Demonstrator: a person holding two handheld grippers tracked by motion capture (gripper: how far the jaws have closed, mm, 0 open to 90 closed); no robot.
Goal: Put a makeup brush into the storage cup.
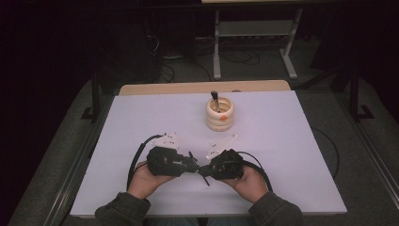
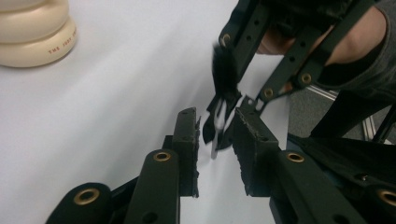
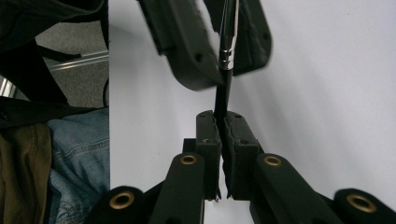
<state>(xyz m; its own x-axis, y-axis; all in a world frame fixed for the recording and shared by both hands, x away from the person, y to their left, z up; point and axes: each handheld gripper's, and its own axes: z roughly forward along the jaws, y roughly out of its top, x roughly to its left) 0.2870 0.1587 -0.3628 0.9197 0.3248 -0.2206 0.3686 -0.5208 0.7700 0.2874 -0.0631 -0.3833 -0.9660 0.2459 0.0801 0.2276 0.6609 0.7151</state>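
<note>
The right gripper [image 3: 219,122] has its fingers [image 3: 208,135] pressed together on the black handle of a slim brush [image 3: 227,46], whose metal ferrule and shaft run on past them toward the other tool. The left gripper [image 2: 215,140] faces it with its fingers [image 2: 187,140] apart, one on each side of the brush's free end, not yet touching it as far as the left gripper view shows.

In the high view both grippers meet nose to nose at the near middle of the white tabletop [image 1: 291,141], the left one [image 1: 190,165] and the right one [image 1: 211,168] each held in a hand, with the brush [image 1: 203,175] bridging the small gap between them.

Judged step: a hand-over or a two-handed regrasp of the brush, with the right side carrying and the left side set to take hold.

Next move, as a judgement: the left fingers should close squarely on the shaft before the right fingers let go; an early release would drop the brush onto the tabletop.

Further out, a cream ringed holder [image 1: 219,114] stands well apart at the far middle, with another dark-handled tool [image 1: 214,100] upright in it. Small pale pieces [image 1: 221,145] lie on the tabletop just beyond the grippers.
</note>
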